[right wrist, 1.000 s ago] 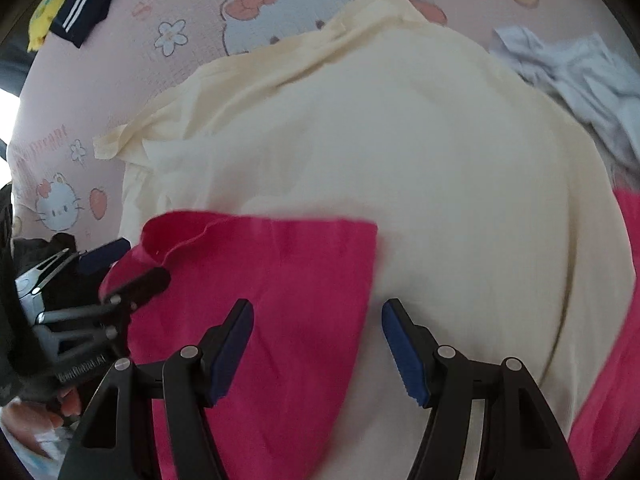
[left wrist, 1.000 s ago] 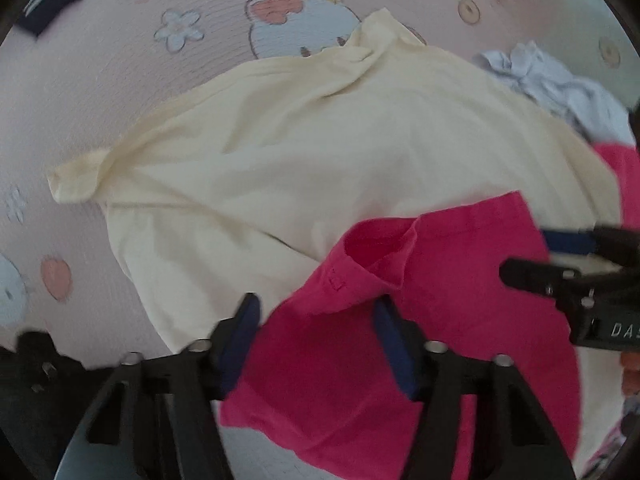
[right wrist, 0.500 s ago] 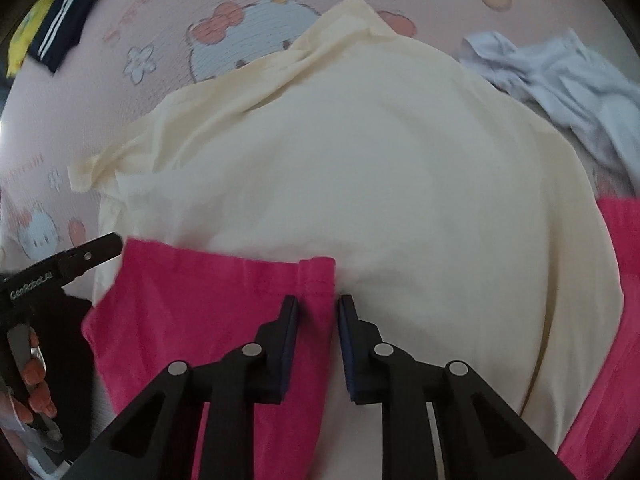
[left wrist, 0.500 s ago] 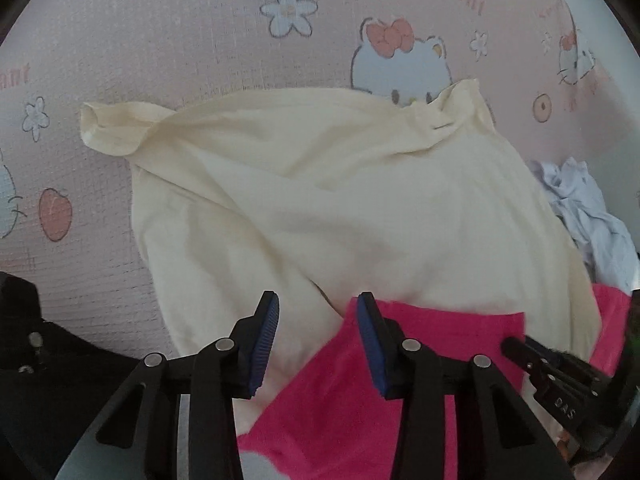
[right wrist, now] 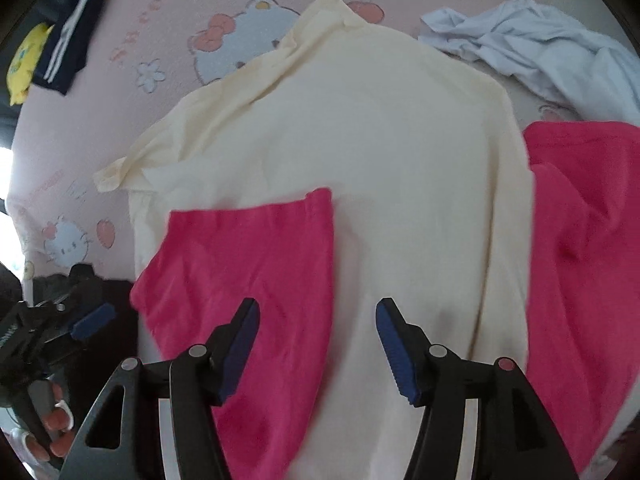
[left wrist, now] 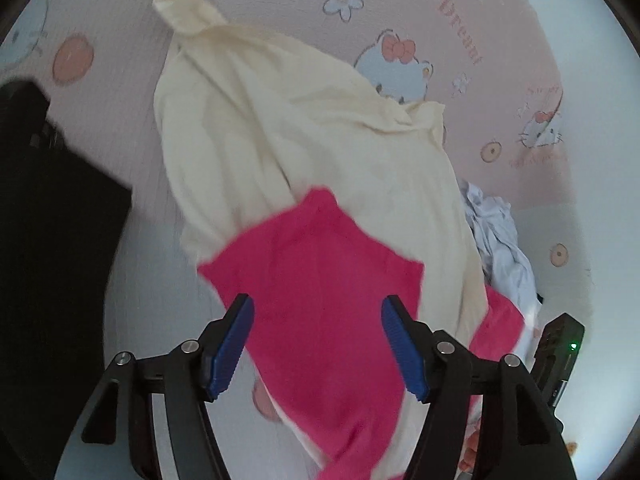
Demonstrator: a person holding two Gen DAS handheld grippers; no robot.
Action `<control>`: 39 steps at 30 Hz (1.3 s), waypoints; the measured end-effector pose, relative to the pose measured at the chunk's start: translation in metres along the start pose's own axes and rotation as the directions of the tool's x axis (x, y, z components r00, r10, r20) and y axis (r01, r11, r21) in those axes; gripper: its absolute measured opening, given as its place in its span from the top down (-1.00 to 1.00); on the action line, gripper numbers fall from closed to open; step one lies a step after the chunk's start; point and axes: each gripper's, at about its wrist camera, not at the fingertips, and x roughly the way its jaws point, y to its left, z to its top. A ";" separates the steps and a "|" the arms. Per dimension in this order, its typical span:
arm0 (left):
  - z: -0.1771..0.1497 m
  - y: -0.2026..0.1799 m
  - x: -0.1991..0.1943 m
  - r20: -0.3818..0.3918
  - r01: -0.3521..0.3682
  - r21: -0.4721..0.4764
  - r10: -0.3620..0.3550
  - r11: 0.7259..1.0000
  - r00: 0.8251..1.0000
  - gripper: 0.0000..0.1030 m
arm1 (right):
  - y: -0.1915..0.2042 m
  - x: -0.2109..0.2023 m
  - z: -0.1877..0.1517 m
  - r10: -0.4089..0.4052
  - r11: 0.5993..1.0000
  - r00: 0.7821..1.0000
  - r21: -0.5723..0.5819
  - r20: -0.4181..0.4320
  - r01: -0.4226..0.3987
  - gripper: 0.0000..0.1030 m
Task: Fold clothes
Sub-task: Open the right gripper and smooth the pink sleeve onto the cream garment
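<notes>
Right wrist view: the right gripper (right wrist: 318,336) hangs with its jaws spread wide and nothing between them, poised right over the straight edge where a pink garment (right wrist: 244,292) ends on a cream shirt (right wrist: 384,160). The left-hand blue pad sits over the pink cloth, the other over bare cream. In the left wrist view the left gripper (left wrist: 316,344) is likewise wide apart and holding nothing, with the pink garment (left wrist: 320,288) directly ahead of it and running back under the jaws.

The pink piece lies flat on the near part of the cream shirt (left wrist: 280,128), its long axis running away from the person toward the shirt's collar; more pink cloth (right wrist: 580,260) shows beyond the shirt's right side. Both grippers are close to it, the right one nearer its free edge, so I judge that edge the likeliest place for any grasp. A crumpled pale blue garment (right wrist: 532,52) lies farther off on the pink printed bedsheet (right wrist: 168,40).
</notes>
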 end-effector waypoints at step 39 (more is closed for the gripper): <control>-0.144 0.001 -0.036 -0.085 0.039 0.109 -0.030 0.993 0.996 -0.24 | -0.021 -0.115 -0.193 0.109 0.958 0.990 0.256 0.090 -0.128 -0.35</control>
